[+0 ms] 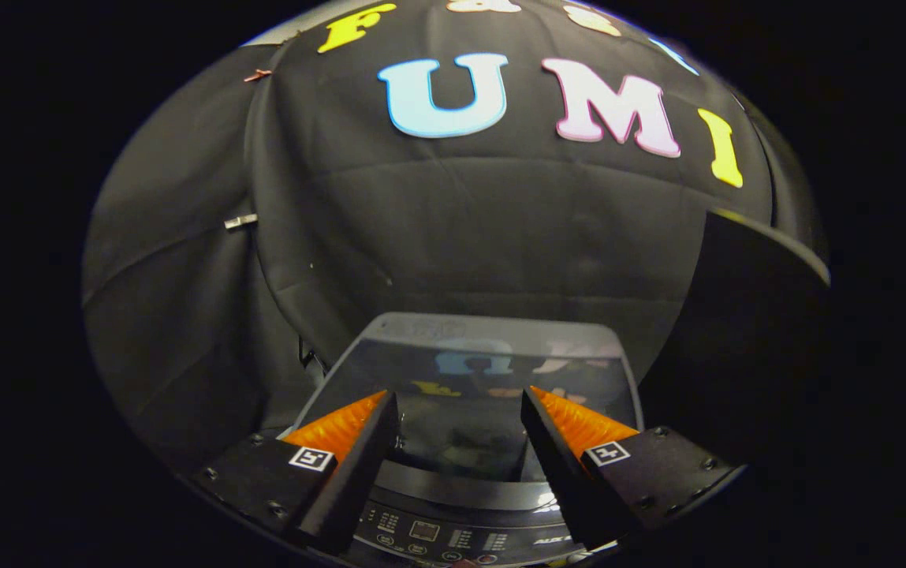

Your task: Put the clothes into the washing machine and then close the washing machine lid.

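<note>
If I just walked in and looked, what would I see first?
First, the two orange fingers of the gripper, spread wide apart with nothing between them. Just beyond them lies the washing machine, its shiny dark glass lid closed and mirroring the wall. Its control panel with little buttons sits beneath the fingers.

I am looking down over the washing machine (464, 473), the one thing here that is carrying anything. Its dark glass lid (460, 371) is lying shut over the tub, reflecting the wall behind it. The control panel (437, 536) is running across the near edge of the top, right under my fingers (358, 457), which are hanging spread apart above it and gripping nothing. What the machine is standing on I cannot make out.
</note>
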Action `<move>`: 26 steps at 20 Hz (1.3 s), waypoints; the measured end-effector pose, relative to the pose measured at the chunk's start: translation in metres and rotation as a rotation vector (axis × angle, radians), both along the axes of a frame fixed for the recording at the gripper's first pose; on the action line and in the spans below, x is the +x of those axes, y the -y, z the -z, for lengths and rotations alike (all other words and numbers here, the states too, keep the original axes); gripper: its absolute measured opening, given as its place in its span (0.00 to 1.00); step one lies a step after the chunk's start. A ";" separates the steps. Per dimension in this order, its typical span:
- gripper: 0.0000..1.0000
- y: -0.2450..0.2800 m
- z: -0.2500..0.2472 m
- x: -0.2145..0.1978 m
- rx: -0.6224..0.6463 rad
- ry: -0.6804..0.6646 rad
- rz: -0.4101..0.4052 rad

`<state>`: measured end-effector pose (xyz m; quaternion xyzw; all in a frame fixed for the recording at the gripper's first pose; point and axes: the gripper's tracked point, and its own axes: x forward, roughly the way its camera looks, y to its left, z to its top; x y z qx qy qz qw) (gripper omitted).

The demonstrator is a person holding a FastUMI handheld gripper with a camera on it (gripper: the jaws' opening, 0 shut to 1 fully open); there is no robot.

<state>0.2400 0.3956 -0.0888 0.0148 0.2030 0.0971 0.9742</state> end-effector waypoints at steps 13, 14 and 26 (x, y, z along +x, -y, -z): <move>0.98 0.102 -0.159 -0.082 0.013 0.320 0.006; 0.98 0.119 -0.167 -0.090 0.005 0.342 0.016; 0.99 0.317 -0.181 -0.178 -0.026 0.446 0.181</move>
